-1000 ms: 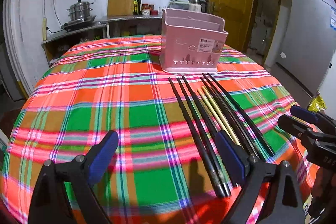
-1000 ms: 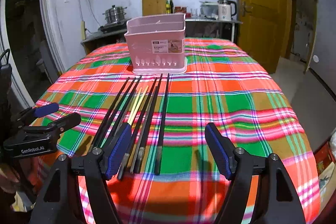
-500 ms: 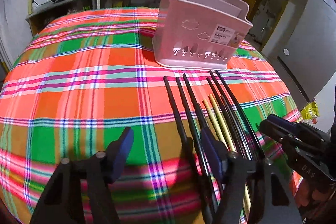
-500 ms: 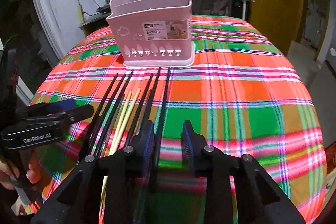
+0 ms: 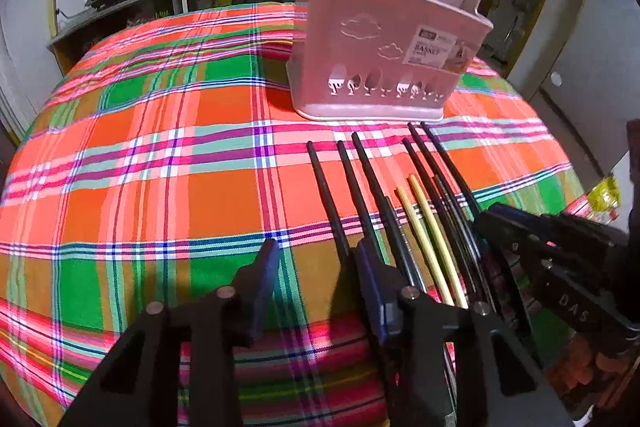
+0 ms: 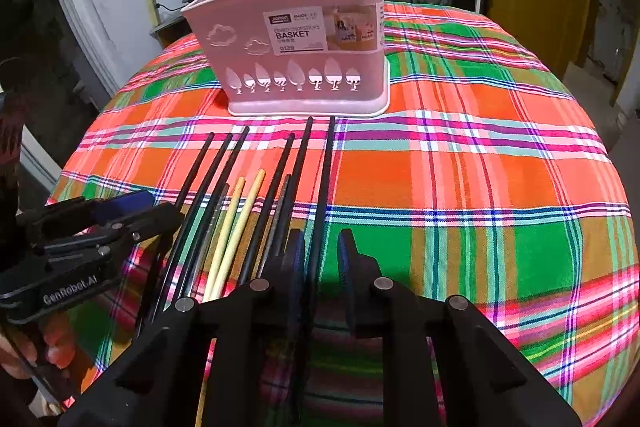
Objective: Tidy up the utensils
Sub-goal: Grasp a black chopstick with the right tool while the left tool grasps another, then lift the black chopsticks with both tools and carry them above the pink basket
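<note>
Chopsticks [image 6: 256, 211] lay in a row near the worktop's [image 6: 500, 187] front edge, tips toward the pink basket [image 6: 296, 67]; bare cloth stretched wide on both sides. My right hand-held gripper [image 6: 320, 259] stood narrowly open astride the rightmost black chopstick [image 6: 322, 195]. My left hand-held gripper [image 5: 316, 271] was half open, straddling the leftmost one [image 5: 326, 199].

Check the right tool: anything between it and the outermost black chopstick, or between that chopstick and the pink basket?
Nothing visible. The right tool already straddles the outermost black chopstick, fingers either side, not clamped. Only bare plaid tablecloth lies between the chopstick's tip and the pink basket, which stands upright with its top open.
</note>
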Motion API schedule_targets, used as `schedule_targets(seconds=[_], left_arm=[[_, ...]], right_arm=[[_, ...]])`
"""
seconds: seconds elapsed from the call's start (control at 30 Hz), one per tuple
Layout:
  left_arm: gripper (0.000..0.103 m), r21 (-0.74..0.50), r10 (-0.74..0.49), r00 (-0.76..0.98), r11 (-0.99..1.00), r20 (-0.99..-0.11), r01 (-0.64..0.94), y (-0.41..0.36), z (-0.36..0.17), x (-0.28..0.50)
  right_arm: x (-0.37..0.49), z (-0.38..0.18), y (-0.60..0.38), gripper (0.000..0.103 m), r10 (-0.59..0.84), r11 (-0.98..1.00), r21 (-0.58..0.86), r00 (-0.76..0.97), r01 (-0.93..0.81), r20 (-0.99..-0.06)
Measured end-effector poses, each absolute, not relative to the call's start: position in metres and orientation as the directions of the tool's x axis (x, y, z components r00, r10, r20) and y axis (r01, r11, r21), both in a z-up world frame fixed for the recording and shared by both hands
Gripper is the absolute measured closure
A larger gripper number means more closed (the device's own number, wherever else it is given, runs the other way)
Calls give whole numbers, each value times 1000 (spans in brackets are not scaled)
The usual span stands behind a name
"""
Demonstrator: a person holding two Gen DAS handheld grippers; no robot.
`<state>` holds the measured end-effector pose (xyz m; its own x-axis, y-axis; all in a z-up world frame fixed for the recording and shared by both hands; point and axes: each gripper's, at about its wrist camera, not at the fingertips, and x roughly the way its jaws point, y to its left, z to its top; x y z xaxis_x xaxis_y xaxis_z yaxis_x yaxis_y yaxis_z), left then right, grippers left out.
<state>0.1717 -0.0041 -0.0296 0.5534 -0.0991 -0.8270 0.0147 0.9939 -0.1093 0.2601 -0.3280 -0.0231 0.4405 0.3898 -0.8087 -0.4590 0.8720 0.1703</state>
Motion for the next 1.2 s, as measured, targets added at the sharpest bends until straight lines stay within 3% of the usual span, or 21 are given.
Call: schedule_targets(seconds=[0.17,0.33,0.5,1.2], left_arm=[[65,-18,-37,549,999,-835,39,-17,-31,175],[91,-16,-40,542,999,-840,50,-19,-28,176],[96,-60,-73,528,997,-846,42,-14,-26,180],[97,-186,-211,661,976,-720,108,5,68,154]], right_arm=[[265,-23,-326,85,383,875,168,435,-454,-815],[271,-22,-324,95,366,882,158,433,-444,-824],[277,-22,-326,97,382,879,186,416,-438,-825],[254,60,-354,97,533,829,292,514,-477,-672]])
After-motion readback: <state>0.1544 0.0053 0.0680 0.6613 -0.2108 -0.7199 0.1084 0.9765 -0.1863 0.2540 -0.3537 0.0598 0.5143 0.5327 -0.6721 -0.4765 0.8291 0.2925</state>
